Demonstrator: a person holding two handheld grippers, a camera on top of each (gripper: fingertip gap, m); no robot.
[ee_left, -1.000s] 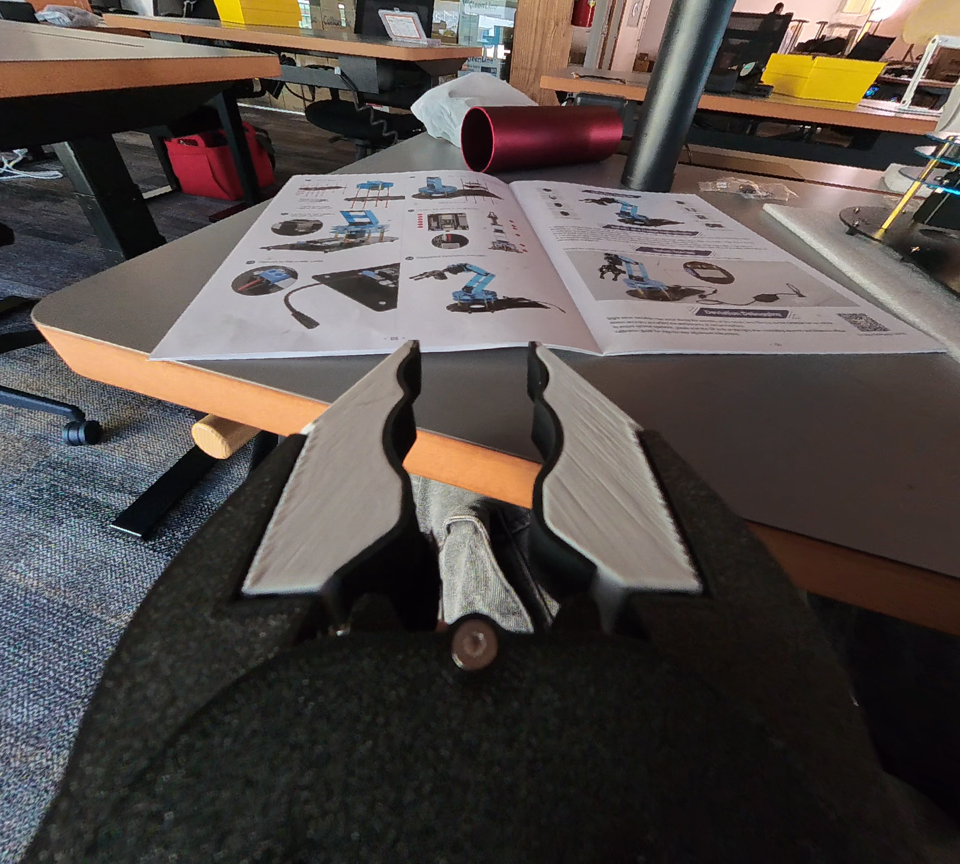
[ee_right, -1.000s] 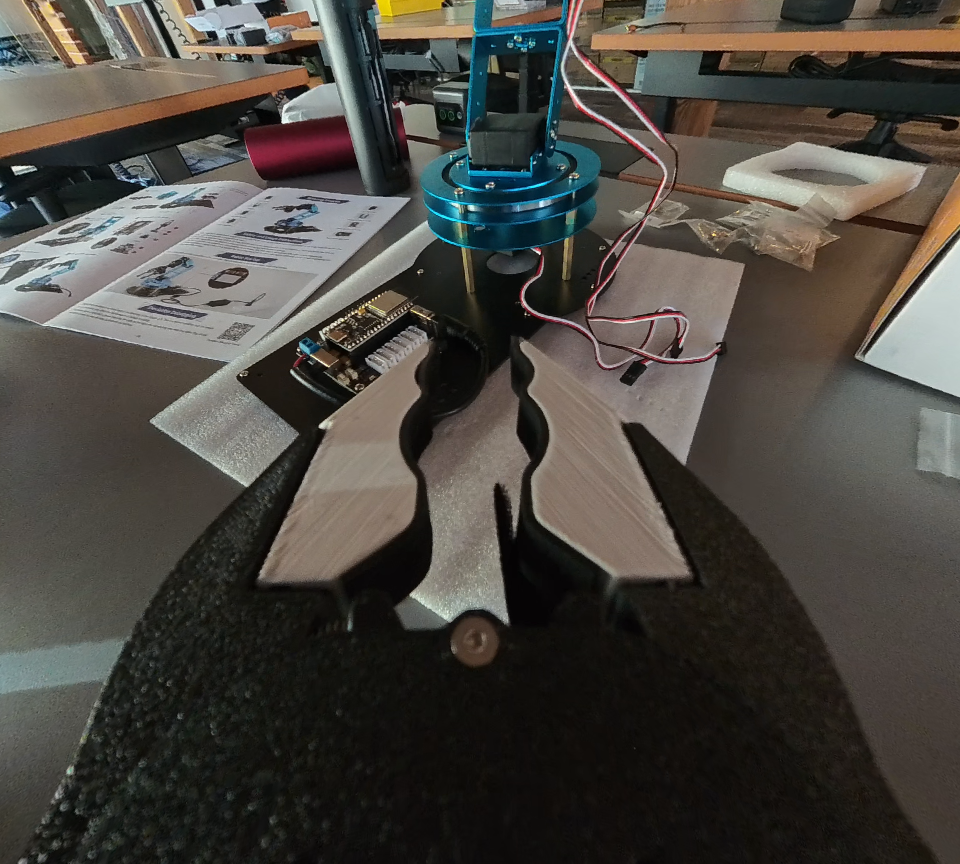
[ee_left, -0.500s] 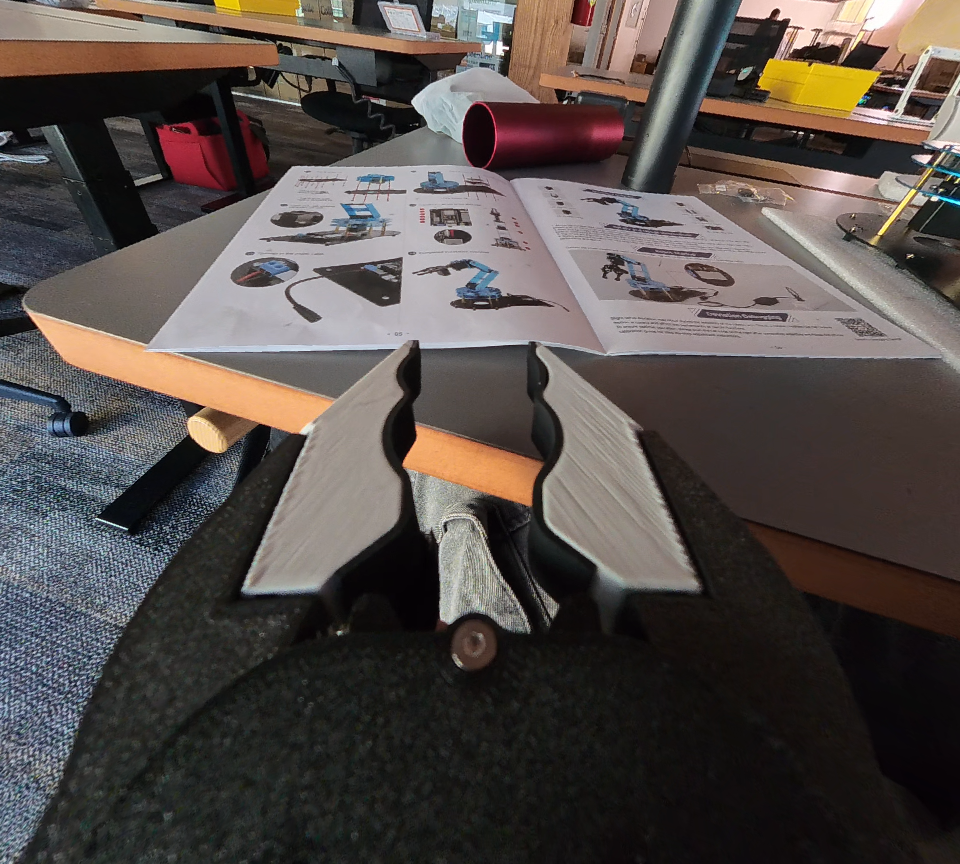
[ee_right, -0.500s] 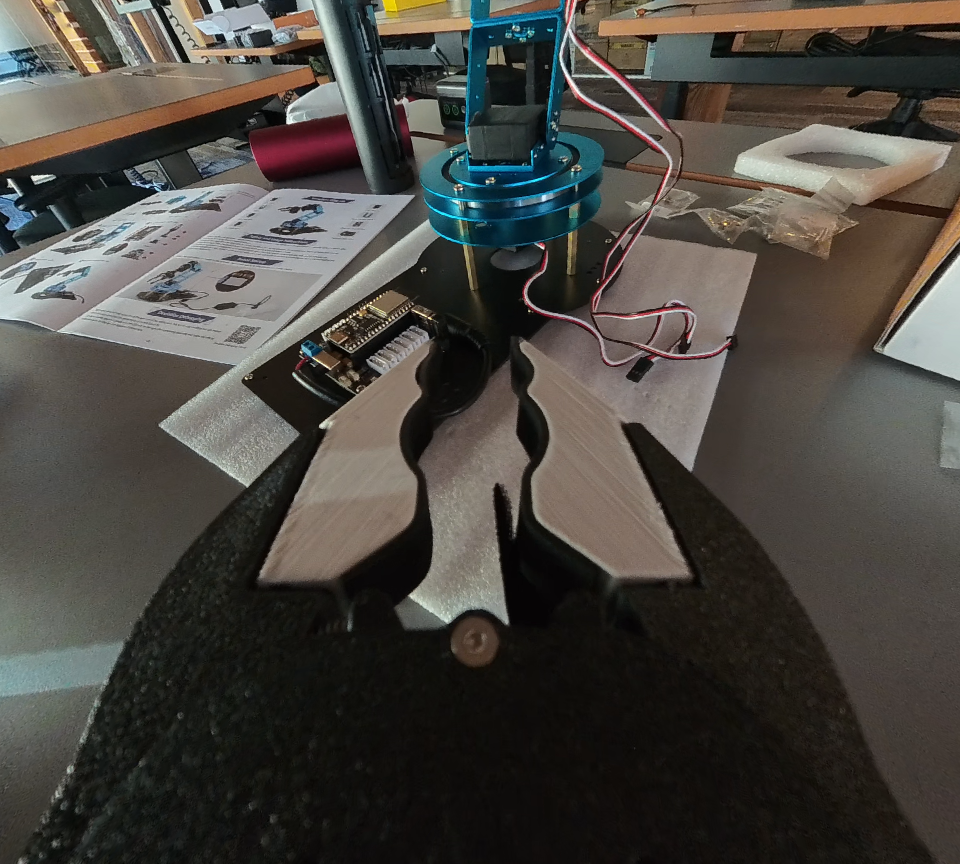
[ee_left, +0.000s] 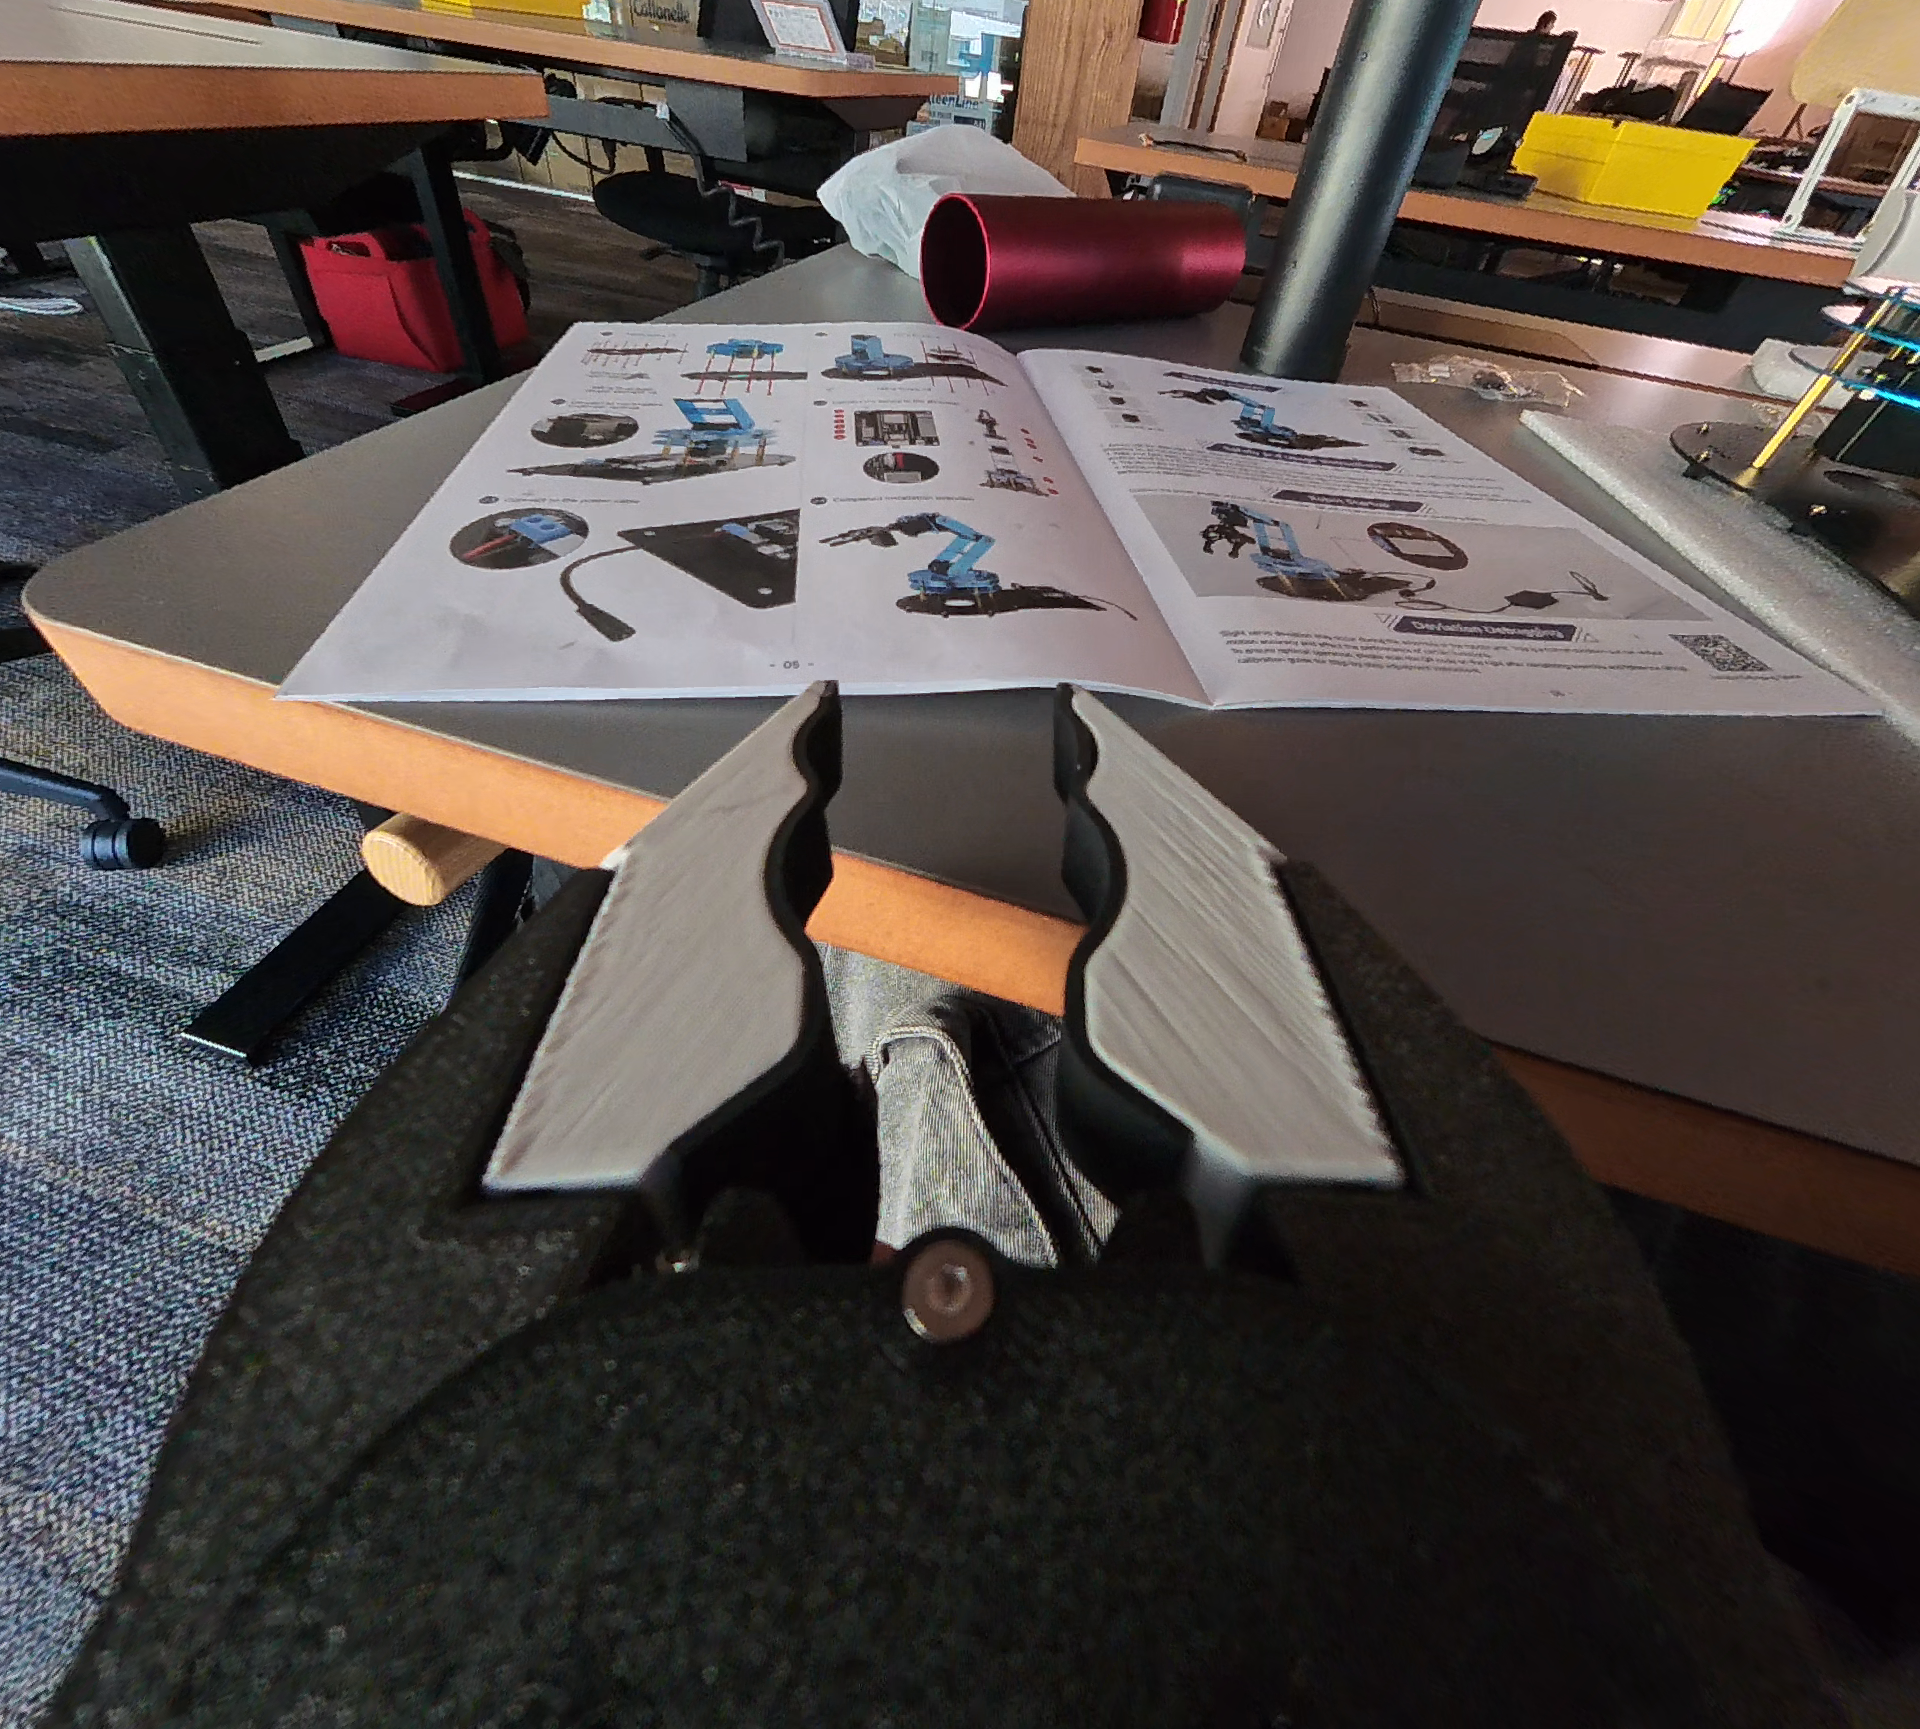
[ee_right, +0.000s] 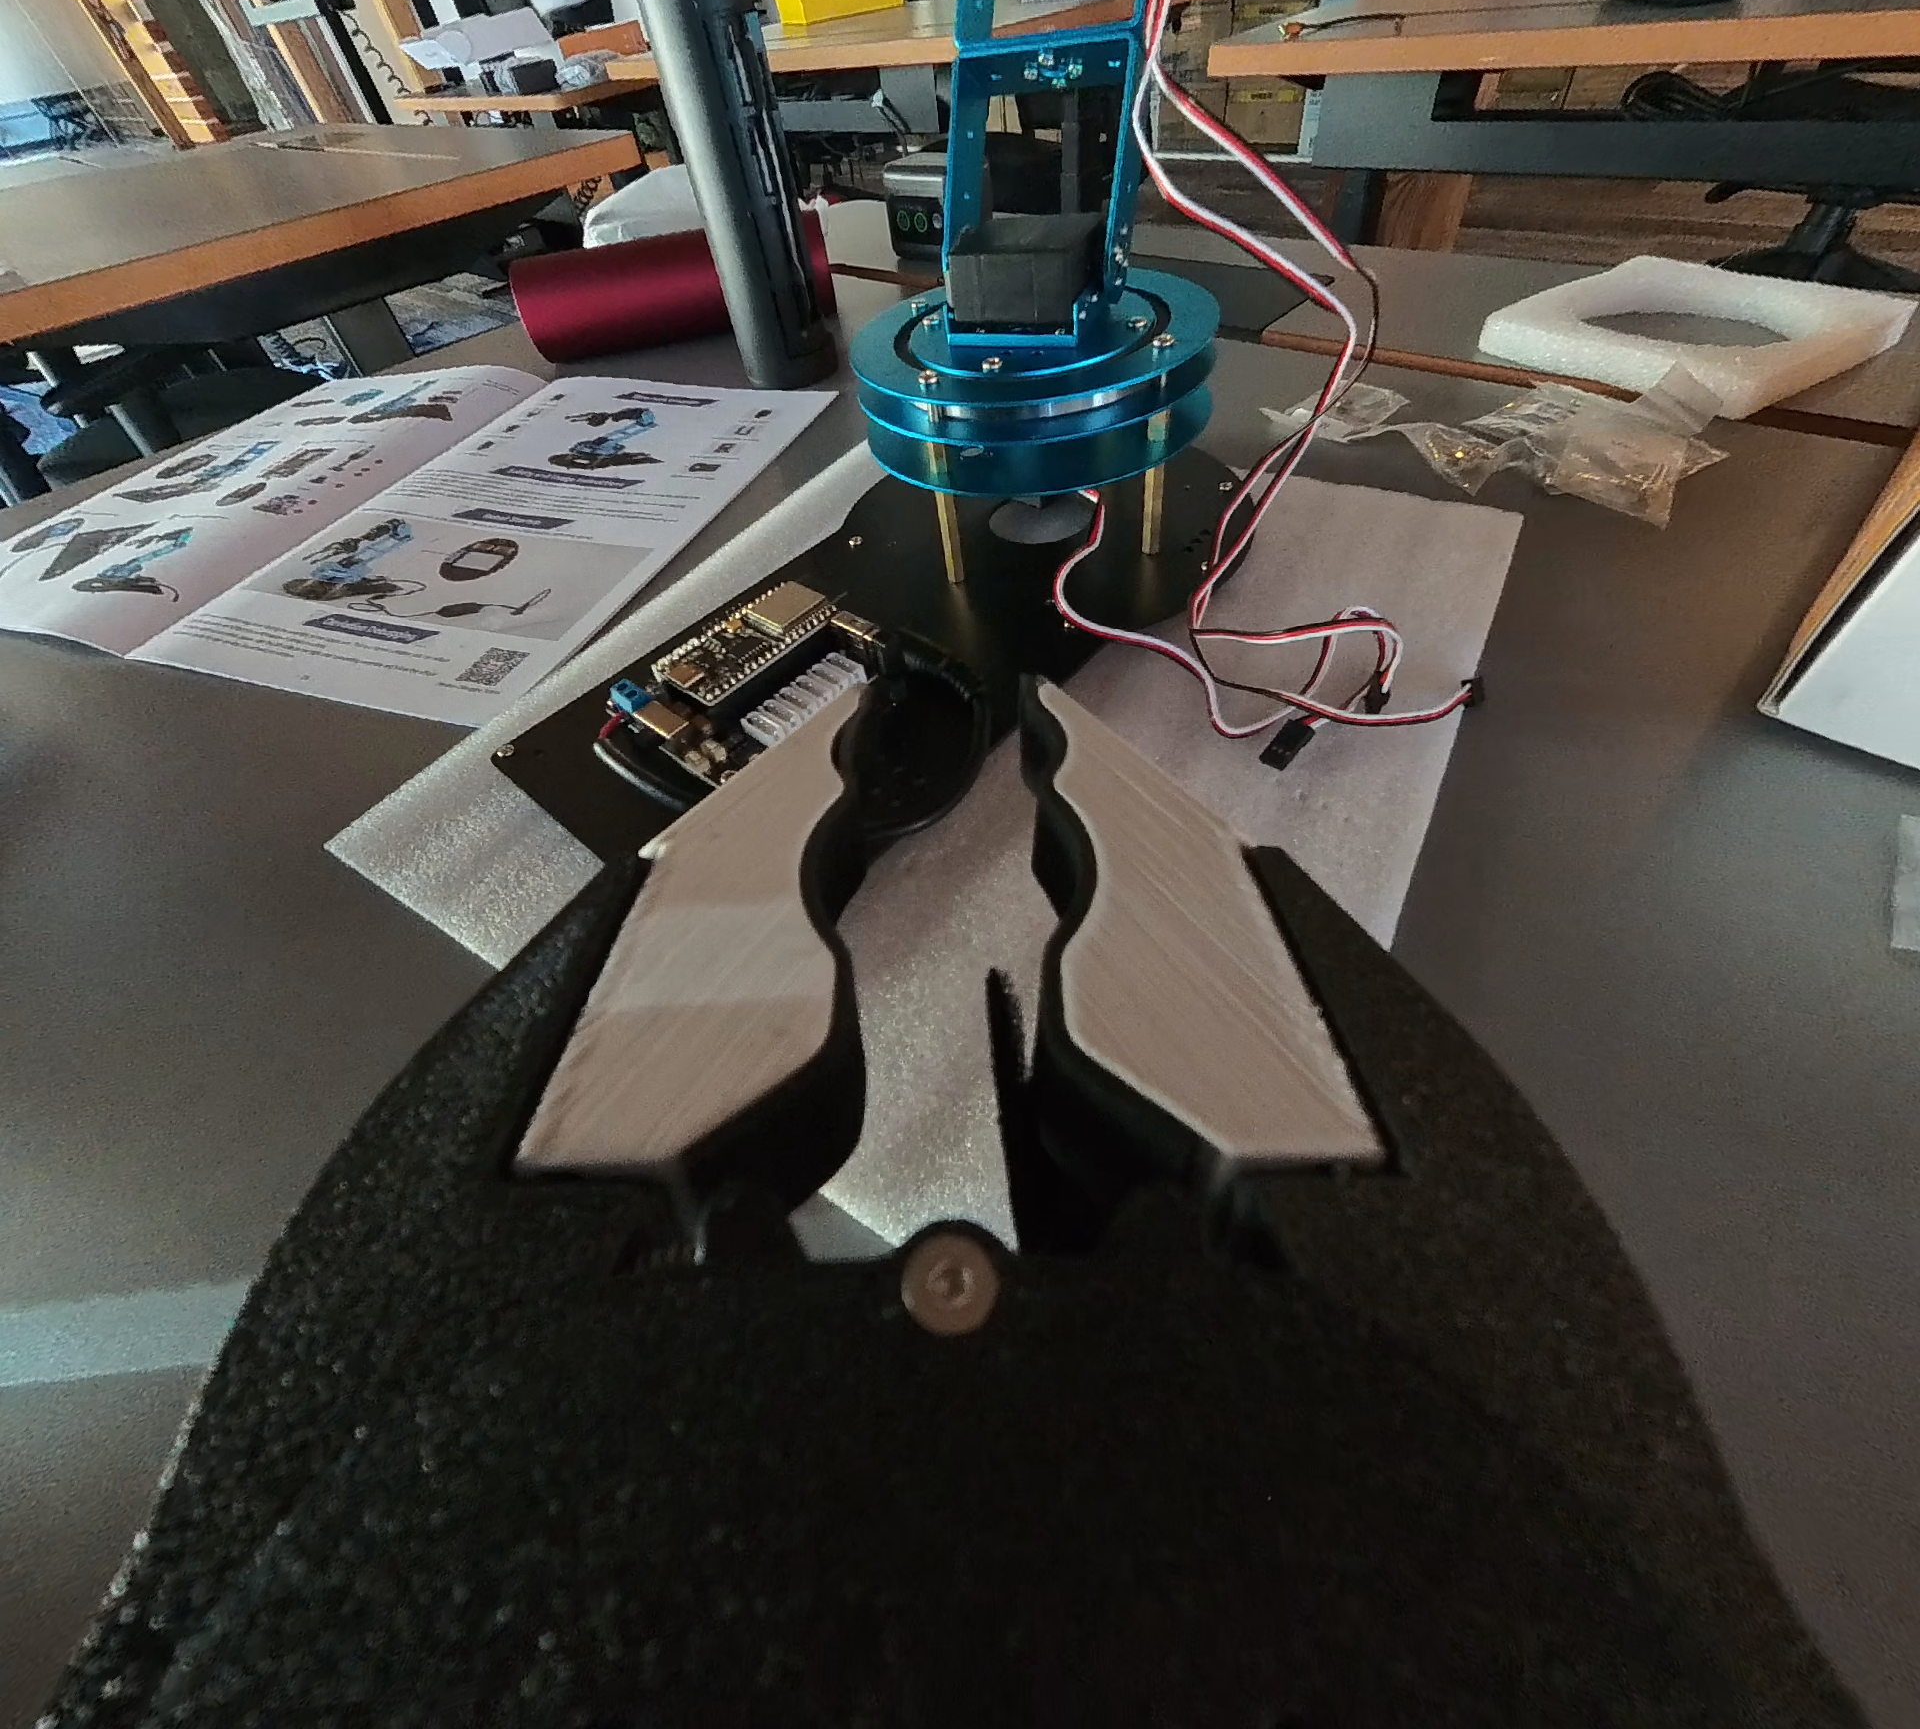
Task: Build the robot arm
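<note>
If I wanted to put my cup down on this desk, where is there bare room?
Bare desk lies along the near edge, in front of the open booklet, and between the foam sheet and the white box on the right. It is crowded around the blue arm kit: circuit board, loose wires, parts bags and two tubes behind.

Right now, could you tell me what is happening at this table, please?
A person holds a two-finger gripper in each hand; both are open and empty. The left gripper hangs at the near edge of the grey table, pointing at an open instruction booklet. The right gripper hovers over a white foam sheet, just short of a circuit board on the black base plate of a partly built blue robot arm. Loose servo wires lie beside it.
</note>
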